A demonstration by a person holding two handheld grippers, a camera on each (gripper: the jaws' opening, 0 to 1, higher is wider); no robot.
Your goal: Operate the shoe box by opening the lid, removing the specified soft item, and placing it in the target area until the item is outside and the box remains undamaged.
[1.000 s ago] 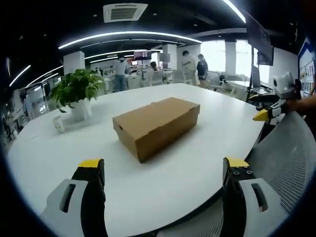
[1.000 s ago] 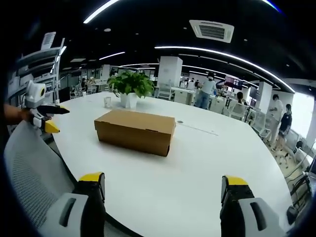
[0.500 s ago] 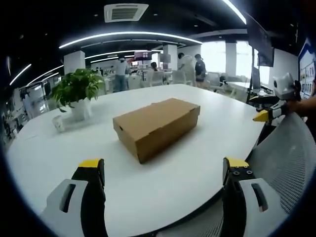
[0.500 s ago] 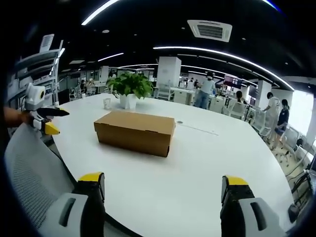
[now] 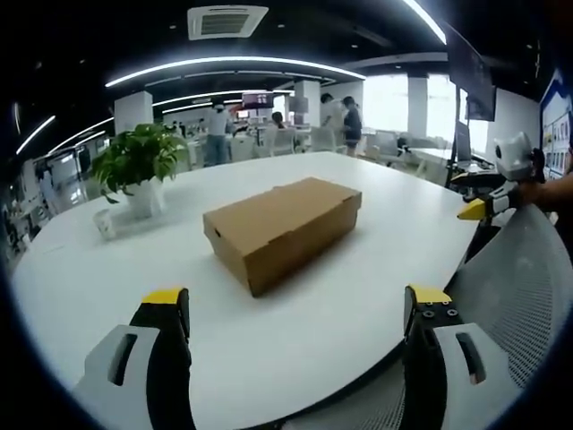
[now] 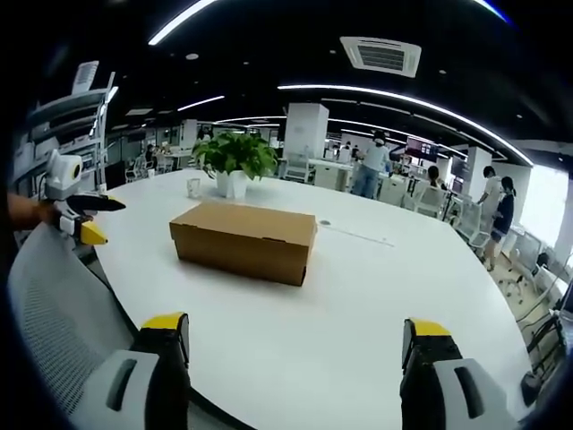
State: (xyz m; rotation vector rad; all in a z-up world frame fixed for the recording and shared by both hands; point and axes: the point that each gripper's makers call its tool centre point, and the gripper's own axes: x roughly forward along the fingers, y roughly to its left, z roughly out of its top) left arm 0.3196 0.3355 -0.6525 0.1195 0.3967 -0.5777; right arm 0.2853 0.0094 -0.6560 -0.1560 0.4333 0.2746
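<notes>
While both claws, left claw (image 5: 291, 309) and right claw (image 6: 294, 336), gape apart, 1 closed shoe box (image 5: 282, 228) lies on the worktop (image 5: 358, 296), long axis diagonal toward 1 potted plant (image 5: 139, 170).

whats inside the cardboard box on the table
That cannot be seen: the shoe box sits on the white table with its lid shut, covering the inside. Nothing rests on top.

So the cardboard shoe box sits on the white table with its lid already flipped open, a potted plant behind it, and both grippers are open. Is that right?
Not quite: the shoe box has its lid shut, as the right gripper view shows too. The rest holds: it sits on the white table, the potted plant stands behind it, and the left gripper and right gripper are both open.
</notes>
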